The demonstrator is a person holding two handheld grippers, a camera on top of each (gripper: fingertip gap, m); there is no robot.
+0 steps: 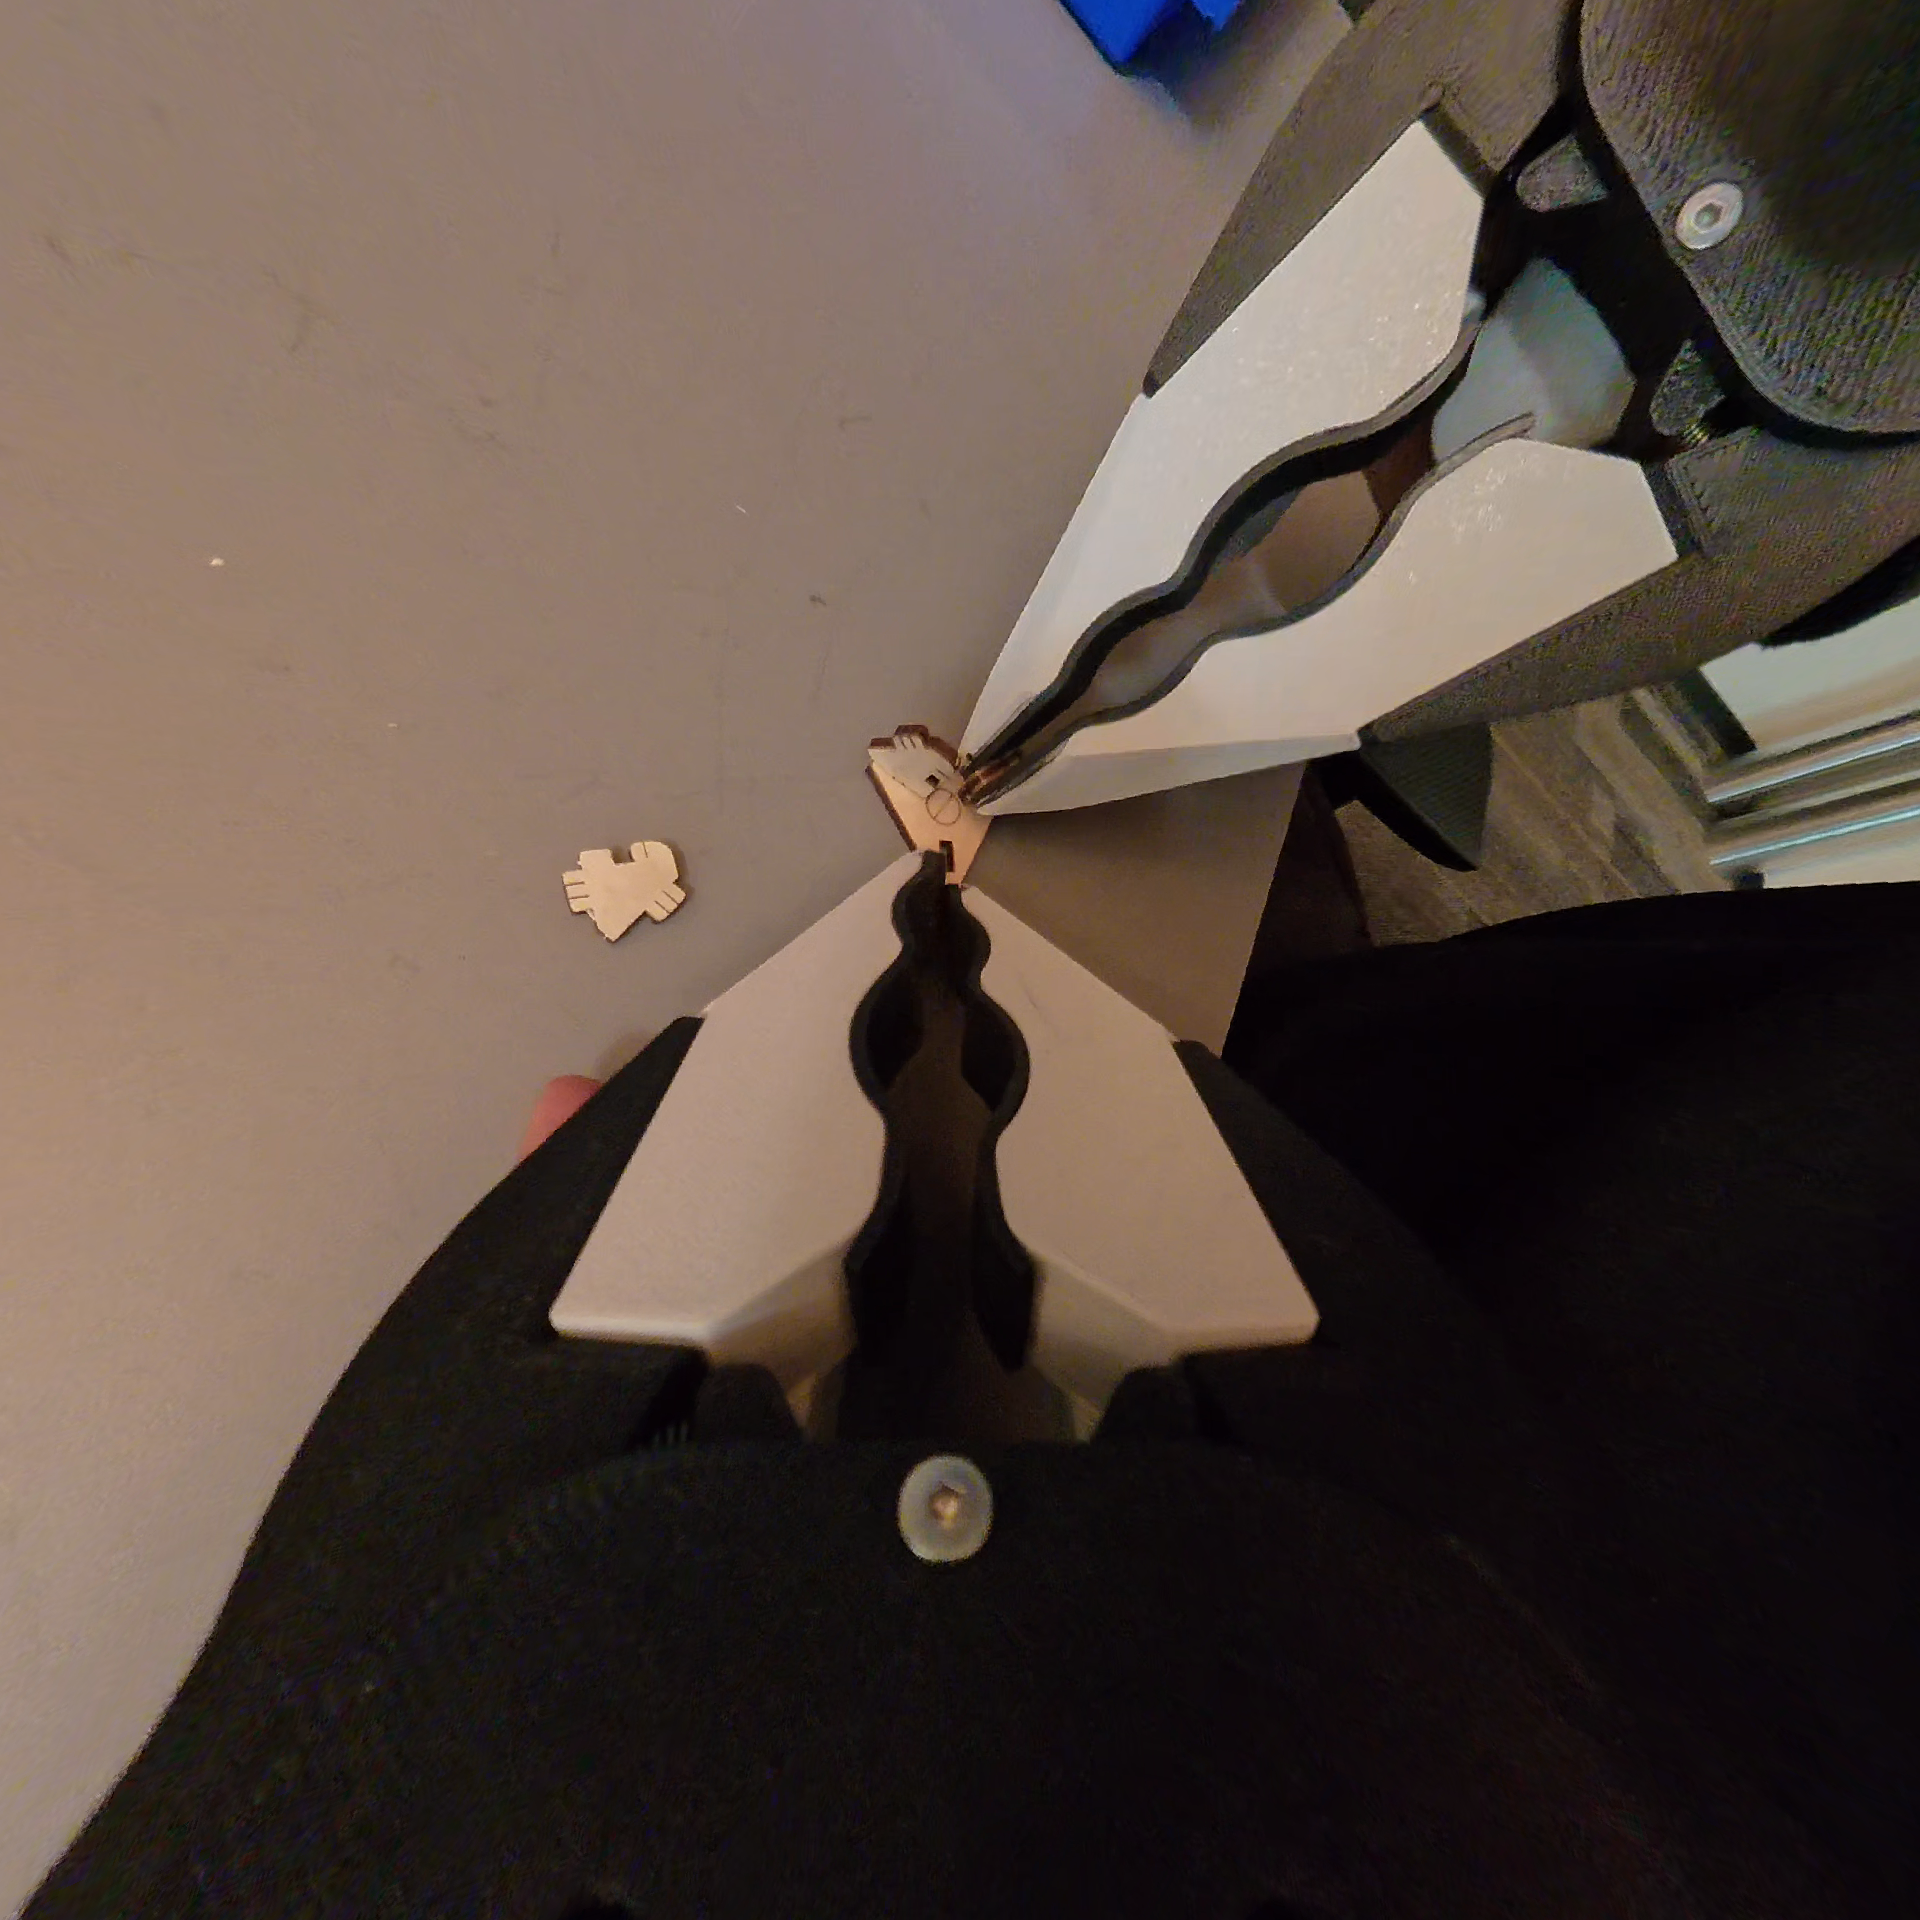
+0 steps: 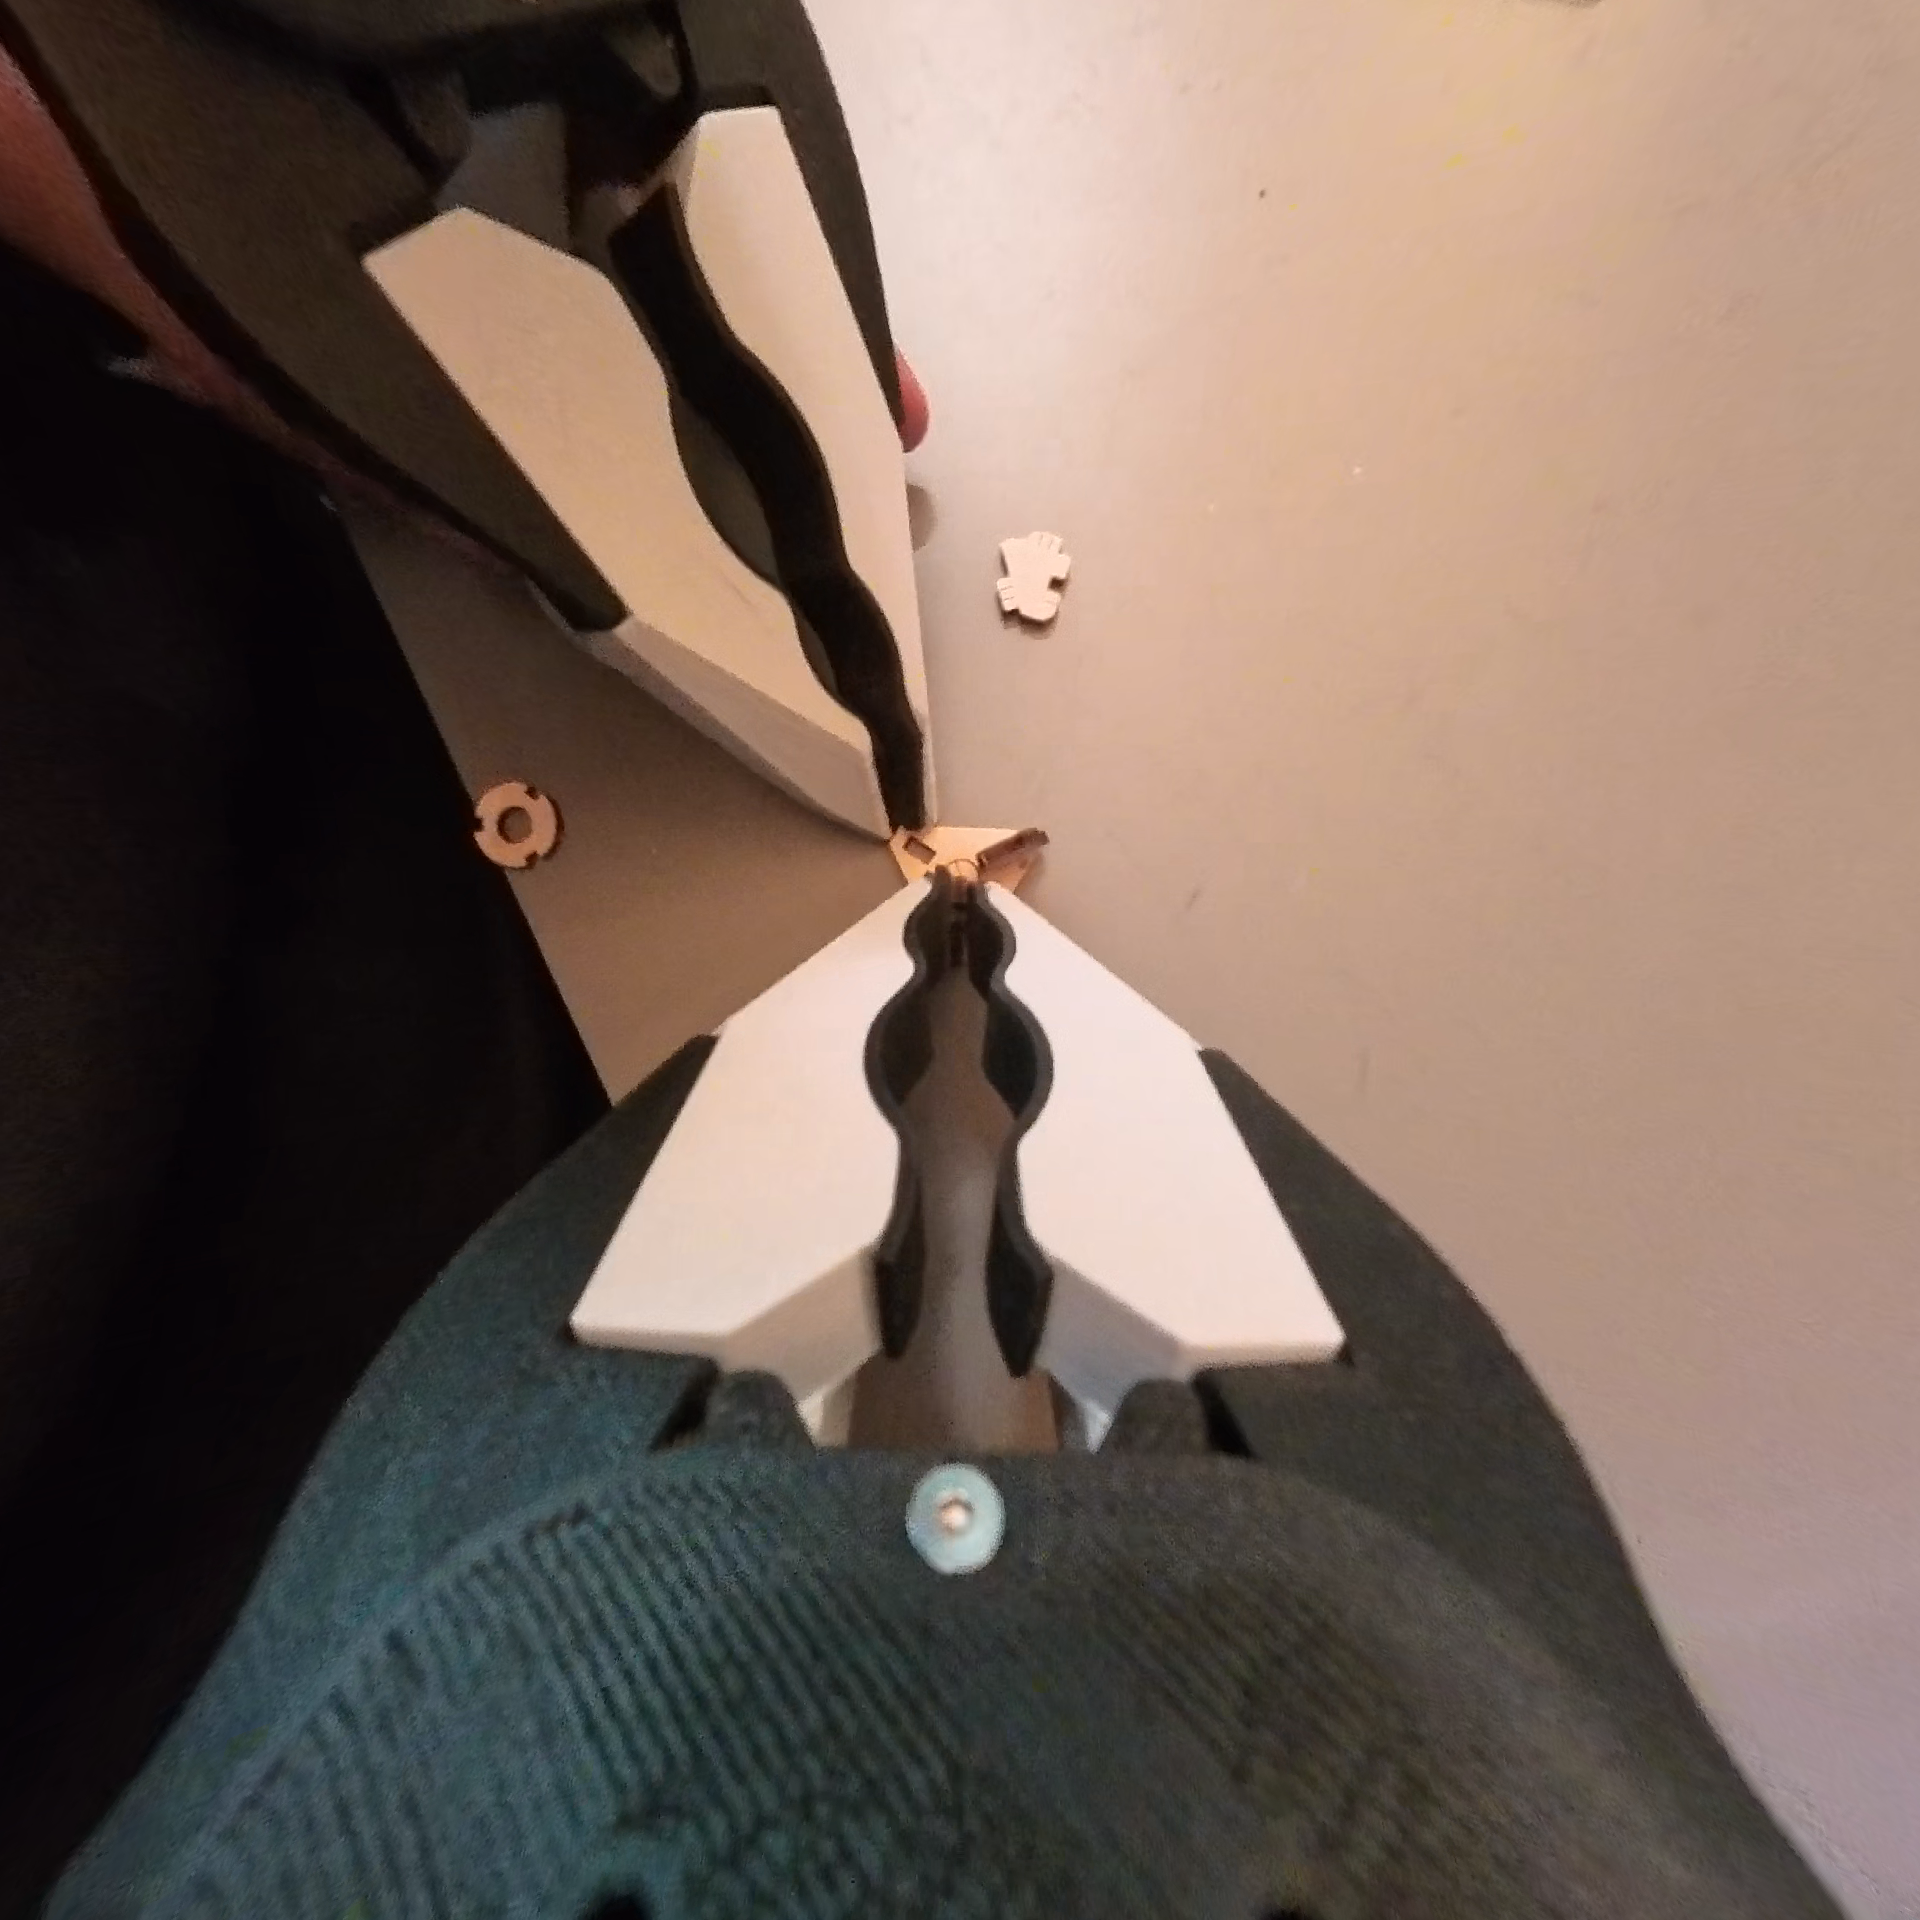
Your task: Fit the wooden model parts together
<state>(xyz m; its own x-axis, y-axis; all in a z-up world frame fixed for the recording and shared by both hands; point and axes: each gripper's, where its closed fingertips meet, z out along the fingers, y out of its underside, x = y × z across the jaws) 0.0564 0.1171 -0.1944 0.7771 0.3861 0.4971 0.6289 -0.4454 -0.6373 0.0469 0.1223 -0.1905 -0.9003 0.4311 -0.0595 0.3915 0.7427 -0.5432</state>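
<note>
Two hand-held grippers, one small wooden plate pinched between them.
We note the left hand-held gripper closed on the plate; right hand-held gripper closed on a wooden part at it. Thin grips may slip. Nearby on the surface: a wooden cutout, a wooden ring.

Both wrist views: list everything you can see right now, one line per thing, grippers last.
Triangular wooden plate: one, tan, held off the table between both grippers, a small slotted wooden piece fitted on it.
Loose toothed wooden piece: one, pale, flat on the table.
Wooden ring: one, tan, near the table edge.
Table: grey.
Blue object: far edge, cut off.
Left gripper: shut on the plate's corner.
Right gripper: shut at the plate's edge.
</note>
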